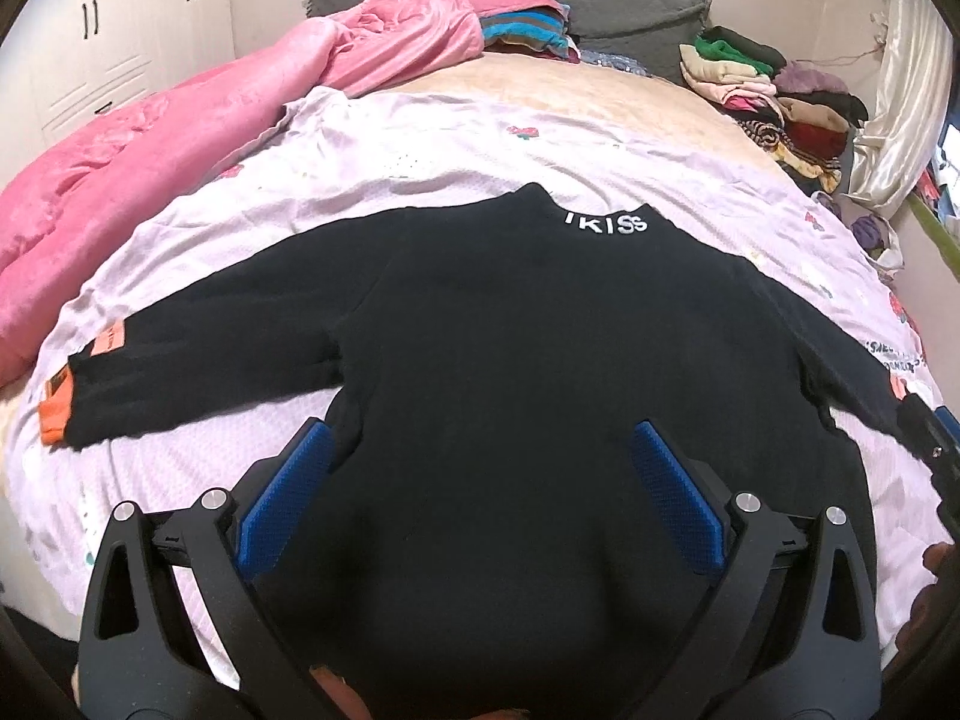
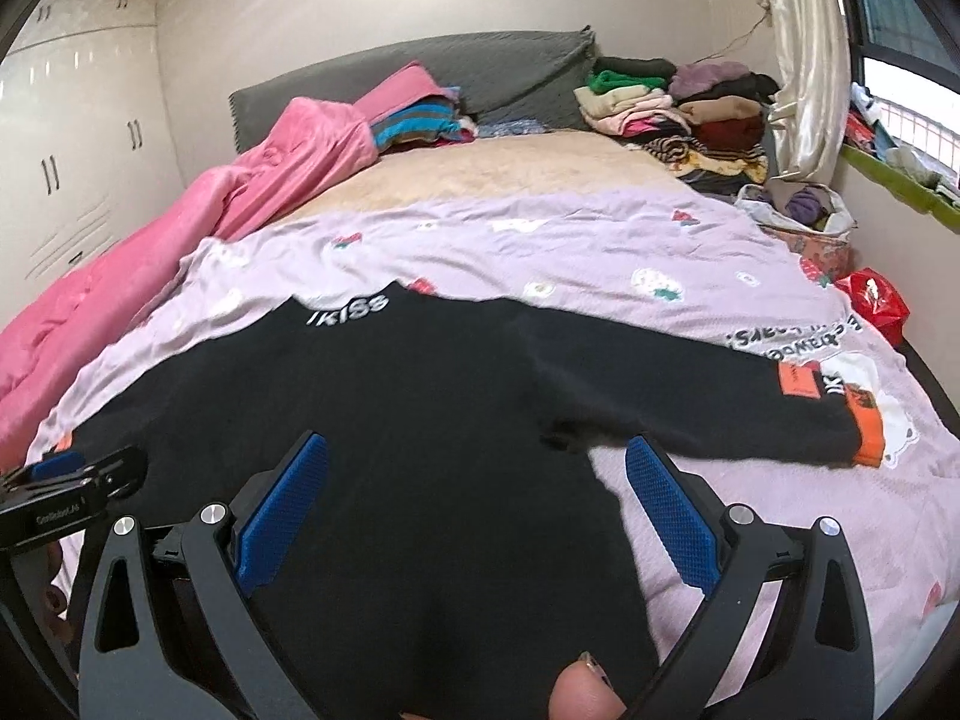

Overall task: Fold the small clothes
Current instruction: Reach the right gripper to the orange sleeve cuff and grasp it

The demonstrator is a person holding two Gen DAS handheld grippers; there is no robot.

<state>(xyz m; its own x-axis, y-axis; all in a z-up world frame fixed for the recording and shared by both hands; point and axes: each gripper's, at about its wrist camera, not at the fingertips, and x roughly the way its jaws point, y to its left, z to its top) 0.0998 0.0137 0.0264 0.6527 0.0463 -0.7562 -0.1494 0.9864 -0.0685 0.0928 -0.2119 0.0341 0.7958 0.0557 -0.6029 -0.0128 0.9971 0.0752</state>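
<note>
A small black sweater [image 1: 528, 348] with white "KISS" letters at the collar lies flat on the lilac sheet [image 1: 420, 144], sleeves spread out, orange tags on the cuffs. It also shows in the right wrist view [image 2: 390, 396]. My left gripper [image 1: 480, 450] is open, its blue pads over the sweater's lower left body. My right gripper [image 2: 477, 468] is open over the sweater's lower right body, near the right armpit. The left gripper's tip [image 2: 78, 468] shows at the left edge of the right wrist view. The hem is hidden under the grippers.
A pink quilt [image 1: 120, 180] is bunched along the left of the bed. Piles of folded clothes [image 1: 768, 96] sit at the far right by the grey headboard [image 1: 600, 0]. A red bag [image 2: 876, 300] lies at the bed's right edge. A white wardrobe [image 2: 72, 150] stands on the left.
</note>
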